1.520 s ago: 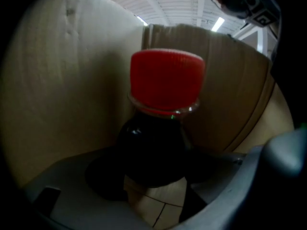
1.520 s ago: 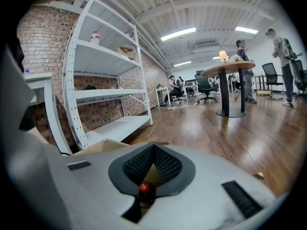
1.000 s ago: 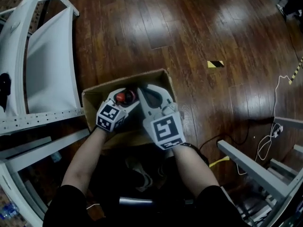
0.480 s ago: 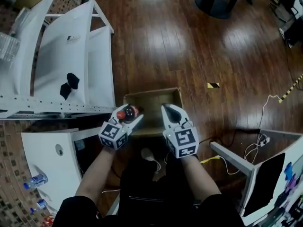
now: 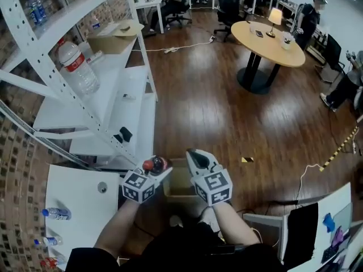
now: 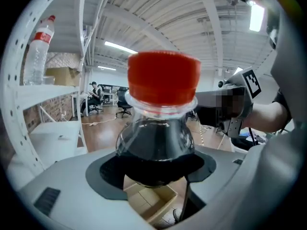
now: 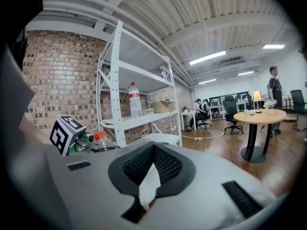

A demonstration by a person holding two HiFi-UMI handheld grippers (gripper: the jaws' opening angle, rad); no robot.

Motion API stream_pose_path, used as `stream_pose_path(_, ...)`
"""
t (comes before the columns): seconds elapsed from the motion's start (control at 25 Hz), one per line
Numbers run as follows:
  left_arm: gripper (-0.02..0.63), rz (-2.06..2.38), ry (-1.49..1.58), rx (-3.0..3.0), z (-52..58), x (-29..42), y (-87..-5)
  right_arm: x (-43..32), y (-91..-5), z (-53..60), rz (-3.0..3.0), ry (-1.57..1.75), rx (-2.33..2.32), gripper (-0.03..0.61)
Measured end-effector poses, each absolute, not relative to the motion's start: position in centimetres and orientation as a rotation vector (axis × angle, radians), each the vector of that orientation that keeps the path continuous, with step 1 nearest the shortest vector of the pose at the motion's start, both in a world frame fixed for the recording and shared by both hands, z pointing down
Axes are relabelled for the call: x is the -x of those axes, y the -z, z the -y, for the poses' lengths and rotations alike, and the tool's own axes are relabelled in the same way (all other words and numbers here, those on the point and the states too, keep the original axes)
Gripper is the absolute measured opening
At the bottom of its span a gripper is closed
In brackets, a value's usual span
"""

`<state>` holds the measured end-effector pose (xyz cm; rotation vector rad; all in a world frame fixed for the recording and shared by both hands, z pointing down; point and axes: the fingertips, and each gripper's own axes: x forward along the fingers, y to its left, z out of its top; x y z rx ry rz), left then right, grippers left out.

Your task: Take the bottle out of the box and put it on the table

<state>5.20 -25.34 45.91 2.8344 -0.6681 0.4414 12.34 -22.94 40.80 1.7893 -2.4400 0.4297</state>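
Head view: left gripper (image 5: 157, 168) pinches the red-capped bottle (image 5: 150, 164) by its neck, above the box (image 5: 180, 181), right gripper (image 5: 196, 156) pressed shut and empty; best held upright and firmly, then set on bare table (image 5: 74, 208).

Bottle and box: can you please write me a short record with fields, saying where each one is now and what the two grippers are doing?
bottle: clear, dark liquid, red cap; about upright, out of the box, not yet on a table
held by: left gripper, jaws closed on its shoulder below the cap
right gripper: jaws together, nothing between them, beside the left one
box: open cardboard, on the wooden floor below the grippers
white table: lower left of the head view, small water bottles on it
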Motion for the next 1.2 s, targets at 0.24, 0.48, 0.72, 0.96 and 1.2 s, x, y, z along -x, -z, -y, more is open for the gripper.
stream_pose_path(0.24,0.313,0.692,-0.338,-2.911,23.8,-3.9,-40.4,-13.0,-35.0,20.4,2.495,-0.316,-1.825,0.005)
stream_pose_path(0.48,0.313,0.700,-0.279,-2.935,24.0,-4.5,-38.3,-14.0,-33.3,20.0,2.507,-0.253,-1.859,0.005)
stream_pose_path(0.72,0.313,0.695,-0.192,-2.899,23.5,-6.8,-37.5,-17.2,-32.5,20.0,2.524,-0.223,-1.895,0.005)
stream_pose_path(0.96,0.313,0.771,-0.204,-2.905,23.8,-7.0,-37.3,-18.3,-32.1,21.2,2.581,-0.216,-1.859,0.005)
stream_pose_path(1.2,0.313,0.926,-0.227,-2.872,24.9,-3.9,-37.4,-15.5,-33.1,23.3,2.678,-0.256,-1.722,0.005)
